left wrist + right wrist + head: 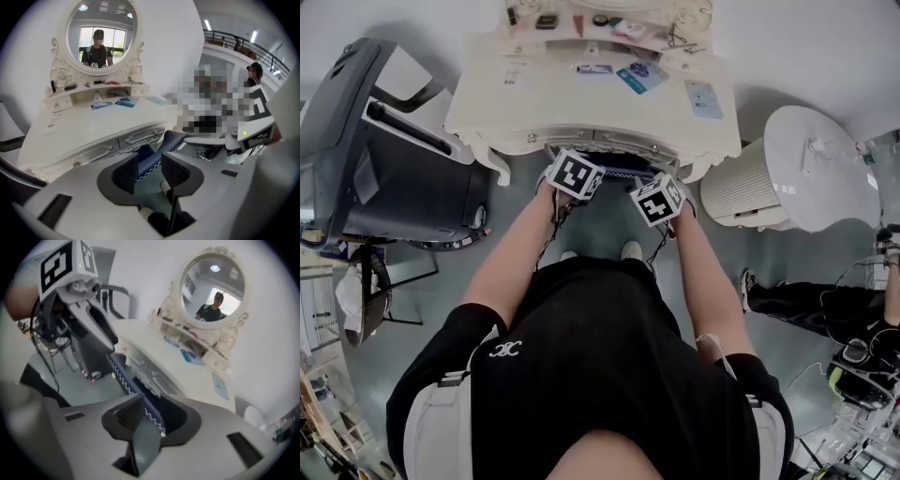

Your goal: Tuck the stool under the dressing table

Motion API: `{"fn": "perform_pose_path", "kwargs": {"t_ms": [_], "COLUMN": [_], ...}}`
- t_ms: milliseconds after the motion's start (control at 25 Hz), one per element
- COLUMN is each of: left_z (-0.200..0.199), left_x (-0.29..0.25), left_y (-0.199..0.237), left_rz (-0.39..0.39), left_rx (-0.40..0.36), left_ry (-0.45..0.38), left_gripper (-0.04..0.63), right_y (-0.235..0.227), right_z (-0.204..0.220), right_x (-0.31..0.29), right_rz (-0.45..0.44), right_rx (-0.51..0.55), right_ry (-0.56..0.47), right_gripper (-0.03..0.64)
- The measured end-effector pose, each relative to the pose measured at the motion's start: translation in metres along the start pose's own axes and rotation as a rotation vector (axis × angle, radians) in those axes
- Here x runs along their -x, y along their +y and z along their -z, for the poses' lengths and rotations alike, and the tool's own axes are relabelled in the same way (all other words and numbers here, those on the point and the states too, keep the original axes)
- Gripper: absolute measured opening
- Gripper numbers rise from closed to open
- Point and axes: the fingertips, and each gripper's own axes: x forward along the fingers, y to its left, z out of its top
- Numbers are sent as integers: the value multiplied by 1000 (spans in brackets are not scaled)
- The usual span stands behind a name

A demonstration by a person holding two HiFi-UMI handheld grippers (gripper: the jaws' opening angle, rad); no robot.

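Observation:
The navy stool (623,169), trimmed with a white zigzag, stands at the front of the cream dressing table (581,103), mostly beneath it. My left gripper (565,159) and right gripper (667,178) hold its near seat edge side by side. In the left gripper view the seat edge (176,138) fills the gap of the left gripper (149,161), pads against it. In the right gripper view the trimmed stool edge (124,136) (124,376) runs through the right gripper (152,416), clamped the same way. The stool's legs are hidden.
A black machine (384,159) stands close on the left of the table. A white ribbed round unit (787,173) stands on its right. An oval mirror (103,33) and small items sit on the table top. Another person's leg (787,305) lies at the right.

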Motion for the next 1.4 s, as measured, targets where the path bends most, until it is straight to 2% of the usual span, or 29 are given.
{"fn": "perform_pose_path", "kwargs": {"t_ms": [40,80,120,160,280,360,520,600,800,1040,1400], "left_z": [-8,-14,-22,-30,-54,-67,-89,-98,-104,-102,-100], "left_x": [10,20,31,42,71,89,127,144,170,173,175], "left_y": [1,5,8,11,7,3,-4,-7,-6,3,6], "left_rz": [-12,-39,-70,-96,-99,-91,-140,-170,-201,-191,-169], "left_rx": [17,21,20,24,70,84,33,11,29,49,56], "left_ry": [-34,-66,-104,-152,-301,-362,-450,-495,-569,-564,-560], "left_gripper": [145,95,30,8,8,8,8,8,8,8,8], "right_y": [-5,-10,-14,-17,-24,-28,-42,-47,-41,-29,-23], "right_z": [-14,-29,-45,-60,-98,-115,-136,-144,-158,-167,-164], "right_x": [12,25,39,53,97,127,170,185,202,198,194], "right_rz": [35,66,86,97,130,165,223,231,226,186,193], "right_rx": [-48,-103,-157,-205,-316,-388,-471,-482,-478,-456,-456], "right_ry": [-77,-159,-240,-317,-510,-611,-741,-776,-808,-794,-778], "right_gripper": [52,26,18,15,12,12,11,11,9,9,9]}}
